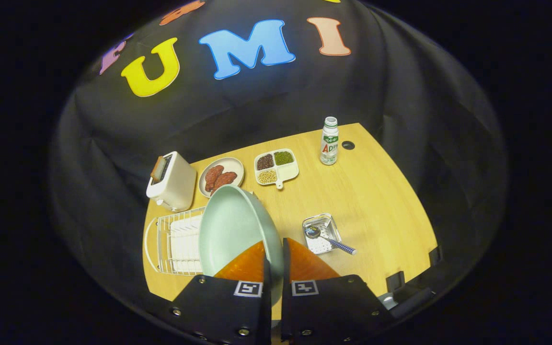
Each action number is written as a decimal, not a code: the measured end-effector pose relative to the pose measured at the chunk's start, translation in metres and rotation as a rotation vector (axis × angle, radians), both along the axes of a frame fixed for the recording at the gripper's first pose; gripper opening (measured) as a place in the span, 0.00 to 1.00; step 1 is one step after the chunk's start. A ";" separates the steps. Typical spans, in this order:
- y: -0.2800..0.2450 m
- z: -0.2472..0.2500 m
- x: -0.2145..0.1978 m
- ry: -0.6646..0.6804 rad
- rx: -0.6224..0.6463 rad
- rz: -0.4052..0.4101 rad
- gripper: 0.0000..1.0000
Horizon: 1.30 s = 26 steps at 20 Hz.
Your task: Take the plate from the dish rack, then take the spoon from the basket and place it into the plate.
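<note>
One wooden table [381, 201] takes up the middle of the frame, and I work down from it by size. Lower left of centre sits the white wire dish rack [173, 244], with the pale green plate [233, 230] lifted clear in front of it and standing nearly on edge, its rim pinched between my gripper [276, 256] fingers at the bottom centre; both fingers press on that rim, so the claw is clenched on the plate, not released. Left of centre is a white toaster [173, 182] with a slice sticking out, and beside it, further up, a small plate of meat slices [221, 176] and then a divided tray of beans [276, 166]. A small drink bottle [329, 141] stands upper right of centre near the table's far edge. Right of the fingers, close by, lies the little metal basket [323, 232], and in it the spoon [328, 238], bowl at the upper left, patterned handle running out over the basket's lower-right corner. That is the relation I judge matters: the spoon is just right of the claw, its long axis slanting down to the right, so the plate wants setting down on bare wood first, then a short swing right to the handle.
</note>
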<state>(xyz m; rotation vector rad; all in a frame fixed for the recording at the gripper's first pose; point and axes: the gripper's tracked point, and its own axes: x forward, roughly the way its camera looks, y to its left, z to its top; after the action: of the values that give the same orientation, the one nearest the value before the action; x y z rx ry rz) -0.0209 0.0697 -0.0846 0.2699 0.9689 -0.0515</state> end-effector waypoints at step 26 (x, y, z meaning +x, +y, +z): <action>-0.056 -0.210 -0.126 0.229 0.440 0.100 0.08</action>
<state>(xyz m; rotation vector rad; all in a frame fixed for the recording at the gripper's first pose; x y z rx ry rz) -0.1473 0.0140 -0.2946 0.6300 1.2165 0.2298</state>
